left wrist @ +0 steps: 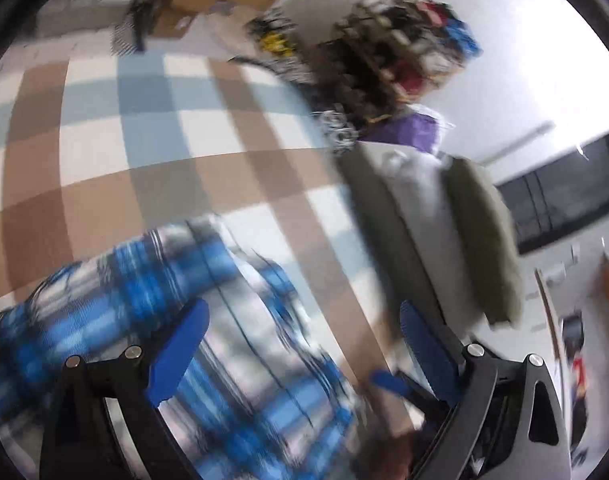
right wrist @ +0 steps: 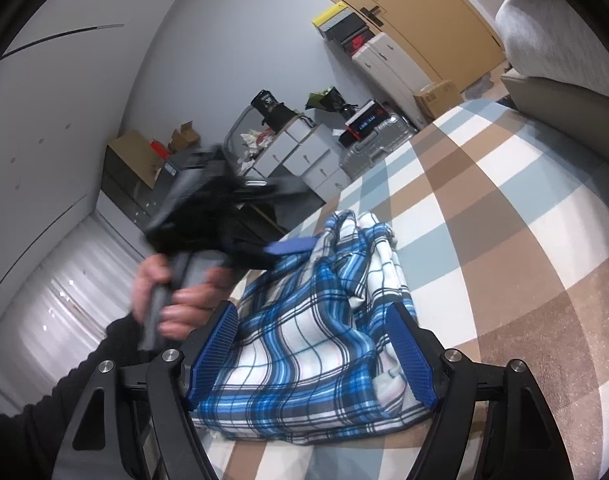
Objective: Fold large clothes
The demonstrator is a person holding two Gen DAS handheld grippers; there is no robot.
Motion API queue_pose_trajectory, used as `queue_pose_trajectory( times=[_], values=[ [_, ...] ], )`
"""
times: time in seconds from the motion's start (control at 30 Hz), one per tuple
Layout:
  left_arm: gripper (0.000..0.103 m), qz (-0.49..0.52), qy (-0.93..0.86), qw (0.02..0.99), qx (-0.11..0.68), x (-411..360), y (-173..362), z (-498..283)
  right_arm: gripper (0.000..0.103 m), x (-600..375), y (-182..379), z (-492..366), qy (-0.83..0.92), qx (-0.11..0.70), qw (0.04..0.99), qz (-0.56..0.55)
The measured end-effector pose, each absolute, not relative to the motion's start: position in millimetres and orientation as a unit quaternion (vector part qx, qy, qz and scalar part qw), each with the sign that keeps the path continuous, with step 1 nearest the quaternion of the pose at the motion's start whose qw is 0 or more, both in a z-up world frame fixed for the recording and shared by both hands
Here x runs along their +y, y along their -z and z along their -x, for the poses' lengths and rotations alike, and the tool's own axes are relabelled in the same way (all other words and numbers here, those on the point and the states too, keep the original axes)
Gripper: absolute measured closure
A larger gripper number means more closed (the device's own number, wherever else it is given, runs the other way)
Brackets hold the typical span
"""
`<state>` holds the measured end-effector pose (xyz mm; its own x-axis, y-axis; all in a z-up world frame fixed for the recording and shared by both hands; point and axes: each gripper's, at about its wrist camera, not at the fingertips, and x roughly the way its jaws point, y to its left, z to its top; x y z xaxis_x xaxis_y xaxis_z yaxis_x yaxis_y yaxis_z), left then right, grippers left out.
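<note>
A blue, white and black plaid shirt (right wrist: 344, 264) lies bunched in a rough fold on a bed with a brown, white and pale blue checked cover (right wrist: 504, 220). My right gripper (right wrist: 312, 356) is low over the shirt's near part, jaws wide, with the cloth lying between and under its blue pads (right wrist: 412, 356). A person's hand (right wrist: 184, 300) holds my left gripper at the shirt's far left edge, where one blue finger (right wrist: 292, 248) shows. In the blurred left wrist view my left gripper (left wrist: 304, 344) stands open above the shirt (left wrist: 240, 320), gripping nothing.
A grey padded headboard and pillow (left wrist: 444, 220) border the bed cover (left wrist: 184, 140). Beyond the bed's far edge stand white drawers (right wrist: 304, 152), a silver suitcase (right wrist: 368, 148) and cardboard boxes (right wrist: 136, 152). A grey cushion (right wrist: 544, 40) lies at the upper right.
</note>
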<state>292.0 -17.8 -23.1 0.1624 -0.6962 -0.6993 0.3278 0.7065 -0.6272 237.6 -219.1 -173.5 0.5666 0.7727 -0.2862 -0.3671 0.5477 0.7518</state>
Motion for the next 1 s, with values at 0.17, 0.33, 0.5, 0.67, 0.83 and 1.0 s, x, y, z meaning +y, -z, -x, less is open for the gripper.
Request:
queue_pose_trajectory(
  times=[0.17,0.33,0.5,0.67,0.83,1.0],
  values=[
    [0.01,0.143,0.372,0.748,0.531,-3,18,-235,0.025,-217,173,-237,-0.348,0.311,0.824,-0.321],
    [0.011,0.218,0.363,0.701,0.574,12,91,-240,0.025,-218,172,-237,-0.338,0.31,0.829,-0.32],
    [0.011,0.311,0.362,0.692,0.542,38,75,-237,0.025,-223,171,-235,-0.327,0.301,0.835,-0.324],
    [0.011,0.284,0.356,0.749,0.481,63,37,-186,0.025,-210,162,-232,-0.302,0.296,0.863,-0.276],
    [0.011,0.277,0.342,0.771,0.46,82,57,-140,0.028,-141,122,-226,-0.338,0.301,0.883,-0.126],
    [0.019,0.313,0.35,0.752,0.463,86,92,-140,0.066,-79,124,-256,-0.341,0.351,0.872,-0.009]
  ],
)
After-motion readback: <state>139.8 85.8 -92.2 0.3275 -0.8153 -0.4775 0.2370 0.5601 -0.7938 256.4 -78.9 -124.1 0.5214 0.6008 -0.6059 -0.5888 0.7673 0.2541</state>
